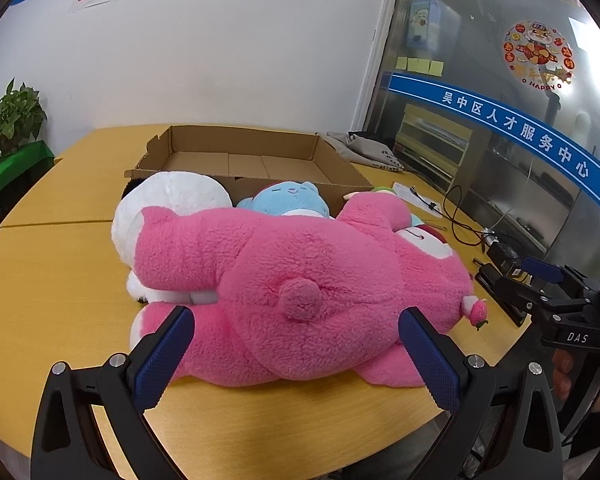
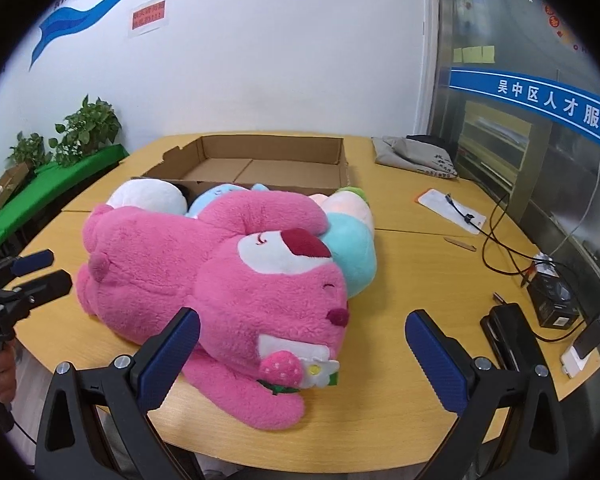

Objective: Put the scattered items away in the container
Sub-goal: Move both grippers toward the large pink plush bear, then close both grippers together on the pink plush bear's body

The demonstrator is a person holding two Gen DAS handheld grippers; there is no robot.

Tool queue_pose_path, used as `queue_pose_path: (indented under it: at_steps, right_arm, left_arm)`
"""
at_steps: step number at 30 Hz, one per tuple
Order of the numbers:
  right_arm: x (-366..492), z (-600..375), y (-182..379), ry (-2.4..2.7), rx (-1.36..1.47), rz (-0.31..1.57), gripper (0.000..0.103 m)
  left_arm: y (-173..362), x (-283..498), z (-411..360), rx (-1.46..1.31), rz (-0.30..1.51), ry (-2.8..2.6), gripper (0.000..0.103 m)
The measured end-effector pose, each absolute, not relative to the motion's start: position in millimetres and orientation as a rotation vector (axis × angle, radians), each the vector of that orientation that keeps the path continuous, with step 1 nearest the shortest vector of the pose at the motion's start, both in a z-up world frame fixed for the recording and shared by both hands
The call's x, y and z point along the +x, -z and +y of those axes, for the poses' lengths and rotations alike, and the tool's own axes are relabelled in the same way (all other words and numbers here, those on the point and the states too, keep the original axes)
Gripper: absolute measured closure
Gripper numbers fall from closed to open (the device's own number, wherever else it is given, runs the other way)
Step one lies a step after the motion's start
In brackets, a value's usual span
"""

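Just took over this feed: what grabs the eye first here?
A big pink plush bear lies across the yellow table, nearest both open grippers. Smaller white, blue and mint plush toys crowd behind it, against an empty cardboard box.

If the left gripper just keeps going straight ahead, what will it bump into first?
Most likely the pink plush bear: its rump and tail sit right between the open left gripper fingers, close ahead. The cardboard box lies beyond it.

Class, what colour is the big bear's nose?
Dark red nose on the pink bear, clearest from the right wrist.
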State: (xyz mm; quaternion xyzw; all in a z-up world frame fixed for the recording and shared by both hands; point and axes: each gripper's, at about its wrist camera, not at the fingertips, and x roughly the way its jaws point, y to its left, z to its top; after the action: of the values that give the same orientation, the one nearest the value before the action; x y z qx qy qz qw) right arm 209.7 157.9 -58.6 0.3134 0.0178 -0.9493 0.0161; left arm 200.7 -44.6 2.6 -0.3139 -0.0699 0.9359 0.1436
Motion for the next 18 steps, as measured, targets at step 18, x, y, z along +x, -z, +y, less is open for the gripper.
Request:
queue_pose_path:
  at_steps: [18]
  right_arm:
    - [185.6,155.8,64.9,2.828,1.007,-0.028,0.0]
  left_arm:
    - [5.2,180.9,-50.2,-0.962,-0.296,-2.637,0.0]
